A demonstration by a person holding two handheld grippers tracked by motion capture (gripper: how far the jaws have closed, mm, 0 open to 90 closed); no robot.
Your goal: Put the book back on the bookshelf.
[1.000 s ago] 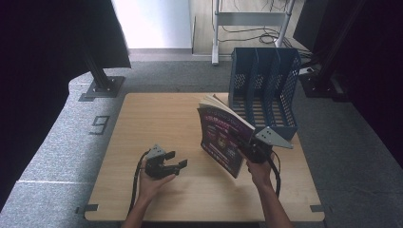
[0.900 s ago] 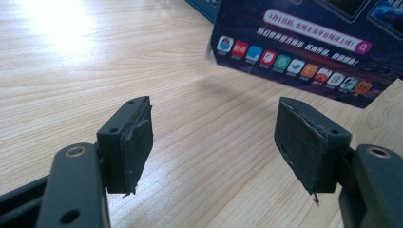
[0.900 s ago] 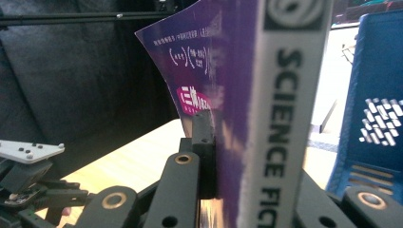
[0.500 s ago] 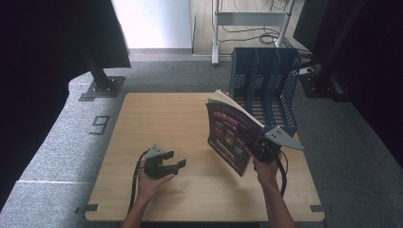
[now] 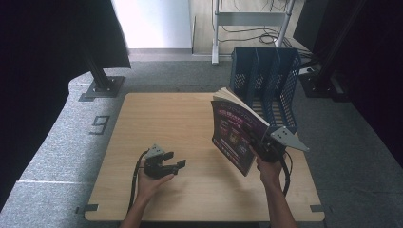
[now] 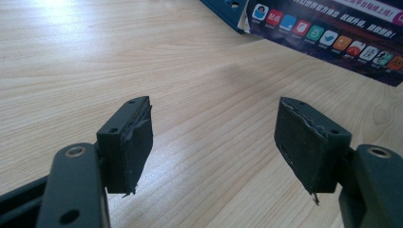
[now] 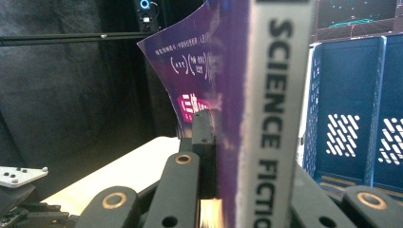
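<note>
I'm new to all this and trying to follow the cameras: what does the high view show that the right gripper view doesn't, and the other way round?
The high view takes in the whole wooden table, both forearms, and the left gripper held open and empty over the tabletop. The right gripper view brings out the book's spine up close, lettered SCIENCE FICTION, with the jaws clamped on it. Both show the right gripper holding the purple book upright, and the blue file rack behind it.
</note>
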